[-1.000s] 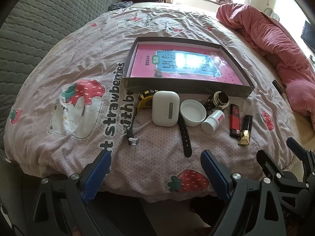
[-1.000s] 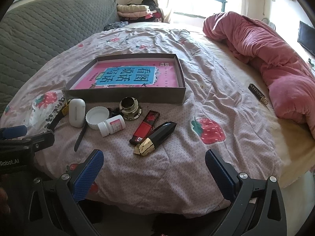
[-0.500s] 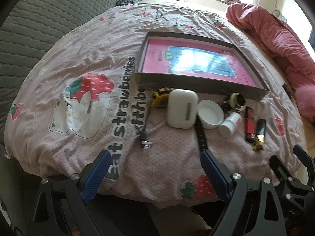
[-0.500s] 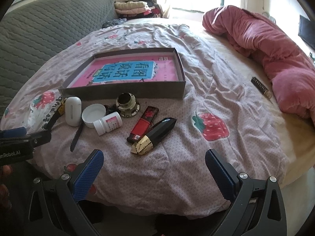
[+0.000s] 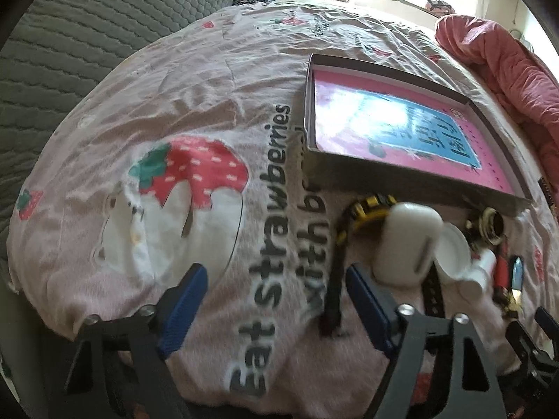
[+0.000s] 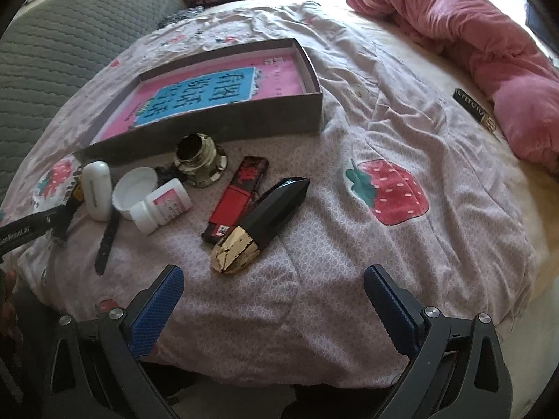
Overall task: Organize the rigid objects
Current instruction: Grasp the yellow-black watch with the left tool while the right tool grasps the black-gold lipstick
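A shallow grey box with a pink and blue liner lies on the bedspread; it also shows in the left wrist view. In front of it lie a white case, a yellow-black watch with a black strap, a white cap, a white pill bottle, a brass ring-shaped part, a red lighter and a black-and-gold lipstick. My left gripper is open, just left of the watch strap. My right gripper is open, just below the lipstick.
A pink quilt is heaped at the right. A grey padded headboard runs along the left. A small black labelled item lies near the quilt. The bed's front edge is just under both grippers.
My left gripper has moved forward and to the left, closer to the watch strap. My right gripper has moved forward toward the lipstick. Both stay open.
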A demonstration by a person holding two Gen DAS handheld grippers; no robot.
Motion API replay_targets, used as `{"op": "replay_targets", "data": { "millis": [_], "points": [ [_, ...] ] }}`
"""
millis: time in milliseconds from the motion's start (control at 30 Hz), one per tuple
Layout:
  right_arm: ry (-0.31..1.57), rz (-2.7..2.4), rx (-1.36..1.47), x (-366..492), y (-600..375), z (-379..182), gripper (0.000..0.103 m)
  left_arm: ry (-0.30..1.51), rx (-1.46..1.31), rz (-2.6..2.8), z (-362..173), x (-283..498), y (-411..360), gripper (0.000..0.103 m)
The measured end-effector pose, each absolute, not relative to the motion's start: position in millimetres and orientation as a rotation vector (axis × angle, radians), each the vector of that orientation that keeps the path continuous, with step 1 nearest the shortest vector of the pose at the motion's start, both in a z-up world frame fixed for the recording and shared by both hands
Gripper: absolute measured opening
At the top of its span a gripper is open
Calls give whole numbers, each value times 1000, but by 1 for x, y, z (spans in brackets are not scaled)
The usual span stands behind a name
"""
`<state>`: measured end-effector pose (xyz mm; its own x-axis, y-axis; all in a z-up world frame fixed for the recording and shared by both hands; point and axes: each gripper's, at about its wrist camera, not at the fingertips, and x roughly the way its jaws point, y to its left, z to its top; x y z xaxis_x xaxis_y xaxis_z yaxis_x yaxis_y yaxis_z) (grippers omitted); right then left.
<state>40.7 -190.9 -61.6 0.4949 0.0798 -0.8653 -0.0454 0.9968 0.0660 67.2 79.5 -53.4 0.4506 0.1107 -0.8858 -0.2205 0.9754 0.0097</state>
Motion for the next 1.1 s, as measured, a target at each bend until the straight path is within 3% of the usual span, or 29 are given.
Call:
{"op": "replay_targets", "data": {
  "millis": [200, 467, 667, 1100],
  "points": [
    [1054, 70, 15, 45, -185, -65, 102, 1081, -55, 129, -63, 86, 72, 60],
    [1079, 64, 57, 53, -182, -67, 98, 1071, -45, 5, -67, 105, 59, 31],
    [1101, 39, 64, 65, -178, -73, 96, 1072, -58, -55, -73, 114, 54, 22],
    [1118, 67, 119, 74, -207, -70, 54, 1059, -107, -120, -72, 108, 57, 19]
  ]
}}
